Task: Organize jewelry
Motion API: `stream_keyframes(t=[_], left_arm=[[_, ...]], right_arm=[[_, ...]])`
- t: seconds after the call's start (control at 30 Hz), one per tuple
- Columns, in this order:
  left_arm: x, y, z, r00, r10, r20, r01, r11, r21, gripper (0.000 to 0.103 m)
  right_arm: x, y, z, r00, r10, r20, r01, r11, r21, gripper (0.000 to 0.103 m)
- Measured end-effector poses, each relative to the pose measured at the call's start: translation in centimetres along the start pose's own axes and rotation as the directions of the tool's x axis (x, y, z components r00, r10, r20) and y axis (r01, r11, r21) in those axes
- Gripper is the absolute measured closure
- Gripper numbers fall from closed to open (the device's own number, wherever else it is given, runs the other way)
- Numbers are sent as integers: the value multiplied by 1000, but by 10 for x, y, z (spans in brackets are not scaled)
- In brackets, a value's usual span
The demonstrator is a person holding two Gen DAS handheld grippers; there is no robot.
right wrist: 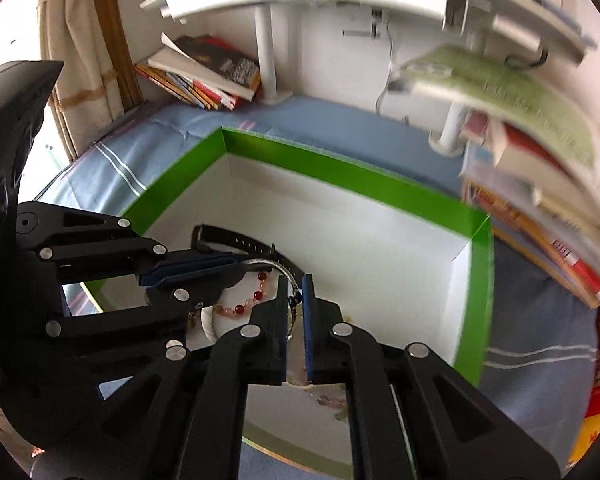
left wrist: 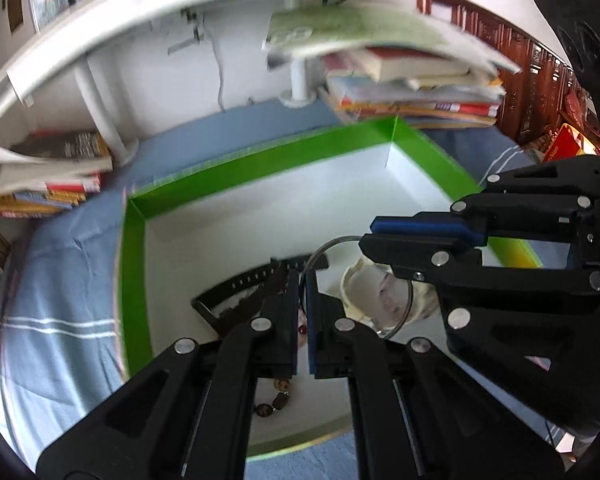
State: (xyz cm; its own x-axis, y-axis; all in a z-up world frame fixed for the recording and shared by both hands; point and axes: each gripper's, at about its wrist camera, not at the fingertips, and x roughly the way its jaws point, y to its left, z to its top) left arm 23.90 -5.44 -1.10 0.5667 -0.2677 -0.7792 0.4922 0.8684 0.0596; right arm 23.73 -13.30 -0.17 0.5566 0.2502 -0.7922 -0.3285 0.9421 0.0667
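A thin silver bangle [left wrist: 324, 249] hangs over the green-rimmed white box [left wrist: 236, 168]. My left gripper [left wrist: 302, 280] is shut on one side of the bangle. My right gripper [right wrist: 296, 294] is shut on the other side of it [right wrist: 274, 265]. In the box lie a black watch strap [left wrist: 244, 284], a cream bracelet [left wrist: 364, 292] and a brown bead bracelet [left wrist: 276, 400]. The right wrist view shows a red and pink bead bracelet [right wrist: 244, 306] on the box floor [right wrist: 380, 264] under the grippers. The right gripper shows in the left wrist view [left wrist: 370, 236].
The box sits on a blue striped cloth [left wrist: 60, 280]. Book stacks lie at the left [left wrist: 52, 176] and the right [left wrist: 412, 92] under a white shelf [left wrist: 140, 4] on white posts. A curtain [right wrist: 80, 40] hangs at the far left.
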Motion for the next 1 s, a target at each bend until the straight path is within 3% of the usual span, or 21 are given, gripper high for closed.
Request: stream_keyframes(t=[0.07,0.2,0.37,0.43,0.53,0.73,0.8,1.0], left_arm=[[8,4,-3,1000,1,-3,-1,1000,-13,90],[11,13,-7,1000,21,3,-21,998,-57,70],[-24,17,-13,993,85,81,-78,993,-92,47],[-44,17,-20,986,105,126,-91,990,-112,38],[-76,17,-36,971,139,195,-106,979,-172,21],[-129,-5,-75,922,255,291,-178,947,-266,9],[-140,-10,-84,914,269,303,-181,940,-290,7],[-166,-29,-103,894,322,311,-225,924,-310,4]], right_arm=[[8,-1,-4,999,-30,-10,30,999,12,91],[0,-4,-9,1000,-17,12,16,999,44,84],[-34,-7,-16,994,-57,97,48,995,89,53],[-52,-8,-24,988,-63,138,46,991,125,36],[-83,-4,-45,970,-114,217,69,977,204,15],[-127,19,-90,910,-288,298,202,936,289,8],[-138,24,-102,893,-328,307,229,921,316,4],[-160,30,-119,864,-388,321,269,894,358,3]])
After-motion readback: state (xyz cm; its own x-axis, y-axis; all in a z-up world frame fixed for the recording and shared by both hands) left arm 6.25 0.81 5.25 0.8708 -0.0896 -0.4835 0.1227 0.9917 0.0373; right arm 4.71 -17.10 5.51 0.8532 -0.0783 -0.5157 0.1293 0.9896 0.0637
